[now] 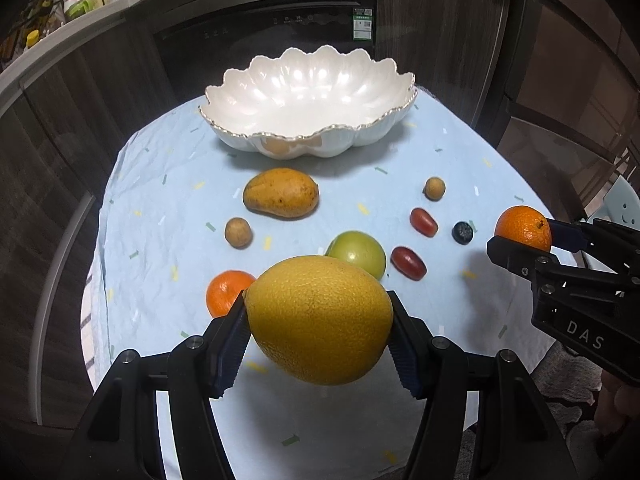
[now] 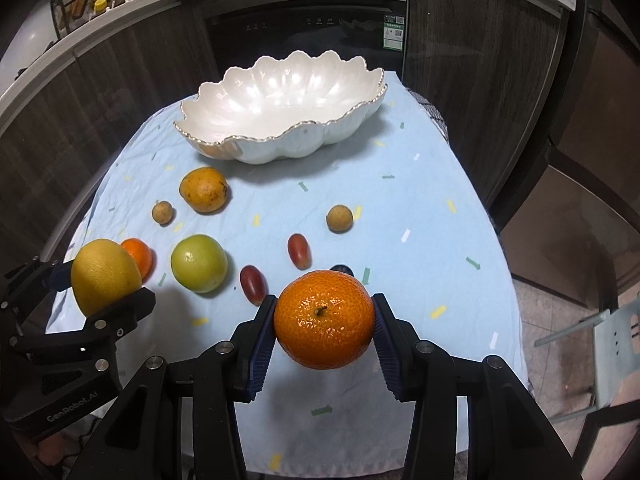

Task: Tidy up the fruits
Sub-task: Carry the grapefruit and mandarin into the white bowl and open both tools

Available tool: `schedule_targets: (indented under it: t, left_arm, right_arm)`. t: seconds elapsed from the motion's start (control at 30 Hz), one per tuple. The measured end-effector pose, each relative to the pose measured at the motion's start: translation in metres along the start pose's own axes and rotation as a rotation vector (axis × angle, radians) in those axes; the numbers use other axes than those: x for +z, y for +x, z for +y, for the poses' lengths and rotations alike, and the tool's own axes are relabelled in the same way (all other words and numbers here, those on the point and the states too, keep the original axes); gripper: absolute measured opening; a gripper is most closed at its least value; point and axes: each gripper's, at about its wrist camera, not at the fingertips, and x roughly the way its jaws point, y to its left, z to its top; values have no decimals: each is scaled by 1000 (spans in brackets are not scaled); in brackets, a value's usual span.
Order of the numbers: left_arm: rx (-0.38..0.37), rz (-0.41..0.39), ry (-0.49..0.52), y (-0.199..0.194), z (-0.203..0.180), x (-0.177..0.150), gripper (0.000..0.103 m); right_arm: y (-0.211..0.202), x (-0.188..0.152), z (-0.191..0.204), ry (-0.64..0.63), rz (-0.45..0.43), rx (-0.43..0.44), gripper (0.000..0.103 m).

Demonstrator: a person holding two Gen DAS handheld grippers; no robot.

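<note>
The left gripper (image 1: 319, 322) is clamped on a big yellow citrus fruit (image 1: 319, 320), with one blue ridged pad on each side of it, and holds it above the light blue tablecloth (image 1: 160, 184). The right gripper (image 2: 325, 326) is clamped in the same way on an orange mandarin (image 2: 325, 320), which is also lifted from the cloth.

Straight ahead of both grippers, at the far end of the table, stands the white scalloped bowl (image 1: 310, 80); no fruit is seen inside it. Between the left gripper and the bowl lie a green round fruit (image 1: 358, 253) just behind the held citrus, a second mandarin (image 1: 226, 292) just to its left, a small brown fruit (image 1: 238, 232) and the mango (image 1: 281, 193), which is near the bowl. To the right of the left gripper lie two red grapes (image 1: 408, 263), a dark blueberry (image 1: 463, 233) and another small brown fruit (image 1: 434, 188). They lie apart from one another on the cloth. From the right wrist view the blueberry is almost hidden behind the held mandarin.
</note>
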Motion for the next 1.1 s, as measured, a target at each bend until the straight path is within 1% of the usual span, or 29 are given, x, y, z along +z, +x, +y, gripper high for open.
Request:
schedule_targets:
  t: [0.1,0.4,0.7,1.1]
  left_arm:
    - [-12,-7,-2,-3,3,6,62]
    - [-15,-29,-16,-7,16,28,62]
    - [-14,-55,-24,-6,28,57,62]
    - [-18,-81,-31,1,38,99,62]
  right_arm:
    - [-4,6,1,-1,-11,0,47]
    - [-6,31,7,-10,-32,20,47]
    - [-7,63,7,-10,-63,32,47]
    - [-4,108,0,-31,-122,23,47]
